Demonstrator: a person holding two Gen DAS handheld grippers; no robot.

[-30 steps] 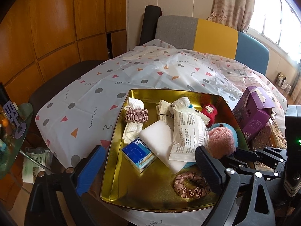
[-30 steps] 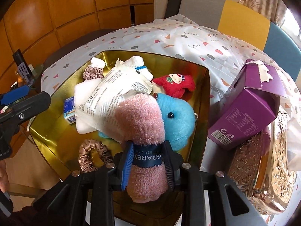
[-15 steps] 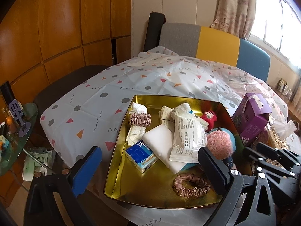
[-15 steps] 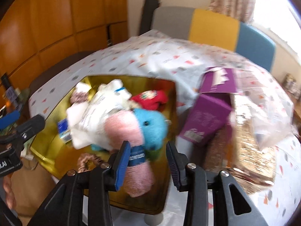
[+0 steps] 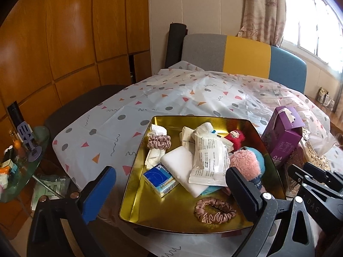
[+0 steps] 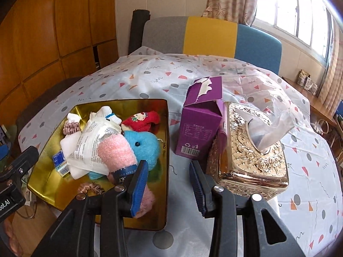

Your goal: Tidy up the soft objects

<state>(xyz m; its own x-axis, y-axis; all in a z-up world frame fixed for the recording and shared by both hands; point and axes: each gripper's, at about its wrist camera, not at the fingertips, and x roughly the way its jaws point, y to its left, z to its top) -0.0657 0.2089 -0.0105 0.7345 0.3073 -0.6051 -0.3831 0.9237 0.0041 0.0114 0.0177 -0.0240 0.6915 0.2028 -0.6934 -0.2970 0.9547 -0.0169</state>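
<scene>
A gold tray [image 5: 137,177] holds the soft things: a pink rolled sock [image 5: 244,165] with a dark band, a blue plush [image 5: 259,156], a red plush [image 5: 235,137], a white printed pack [image 5: 209,160], a white pad [image 5: 178,162], a blue tissue pack [image 5: 159,178] and two pink scrunchies [image 5: 214,211]. My left gripper [image 5: 169,177] hovers wide open over the tray's near side, holding nothing. My right gripper [image 6: 168,167] is open and empty at the tray's right edge. The pink sock [image 6: 116,152] lies just left of its left finger, leaning on the blue plush [image 6: 145,147].
A purple carton [image 6: 199,126] and an ornate gold tissue box [image 6: 253,154] stand right of the tray on the patterned tablecloth [image 6: 167,79]. A grey, yellow and blue chair back [image 6: 210,36] is behind the table. A cluttered glass side table [image 5: 19,160] is at the left.
My right gripper let go of the pink sock, opened, and drew back up and to the right. The sock now rests in the tray. My left gripper pulled back slightly.
</scene>
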